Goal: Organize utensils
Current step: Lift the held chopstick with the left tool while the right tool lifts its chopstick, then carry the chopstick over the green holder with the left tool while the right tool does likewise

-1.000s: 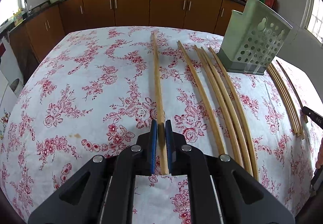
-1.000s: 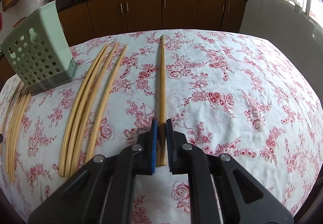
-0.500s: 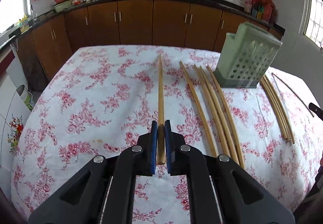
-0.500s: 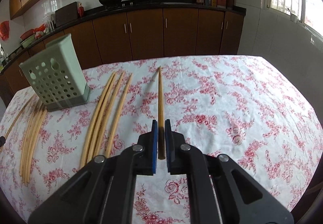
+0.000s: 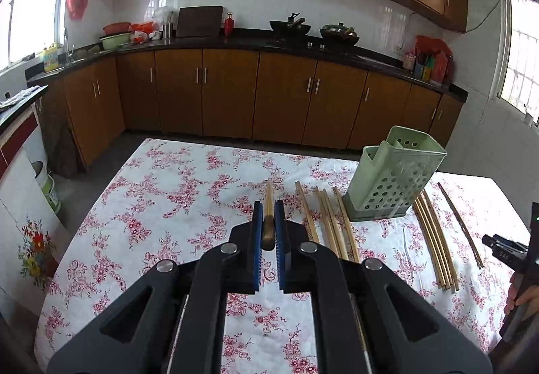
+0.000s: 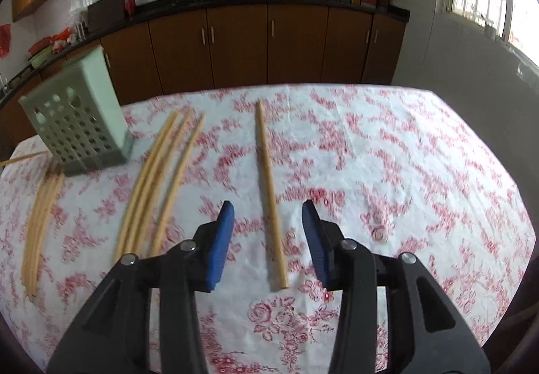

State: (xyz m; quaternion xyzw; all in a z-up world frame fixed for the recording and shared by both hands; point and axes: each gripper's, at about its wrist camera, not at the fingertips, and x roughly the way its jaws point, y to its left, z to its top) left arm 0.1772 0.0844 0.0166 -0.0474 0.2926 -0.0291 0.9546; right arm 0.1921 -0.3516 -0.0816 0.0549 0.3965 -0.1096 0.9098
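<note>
My left gripper [image 5: 268, 219] is shut on one end of a bamboo chopstick [image 5: 268, 202] and holds it raised above the floral tablecloth [image 5: 188, 192]. My right gripper [image 6: 268, 222] is open, its blue pads either side of another chopstick [image 6: 269, 192] that lies flat on the cloth. A green perforated utensil holder [image 5: 392, 175] stands upright at the right; it also shows at the left in the right wrist view [image 6: 75, 121]. Three loose chopsticks [image 5: 331, 222] lie left of the holder, and a bundle [image 5: 434, 232] lies right of it.
A dark thin stick [image 5: 460, 222] lies at the far right of the table. Wooden kitchen cabinets [image 5: 235, 94] run behind the table. The table edges fall off at left and front. The other gripper's body and a hand show at the right edge [image 5: 518, 273].
My left gripper lifted its chopstick well above the table. My right gripper opened and let its chopstick go; it now lies on the cloth.
</note>
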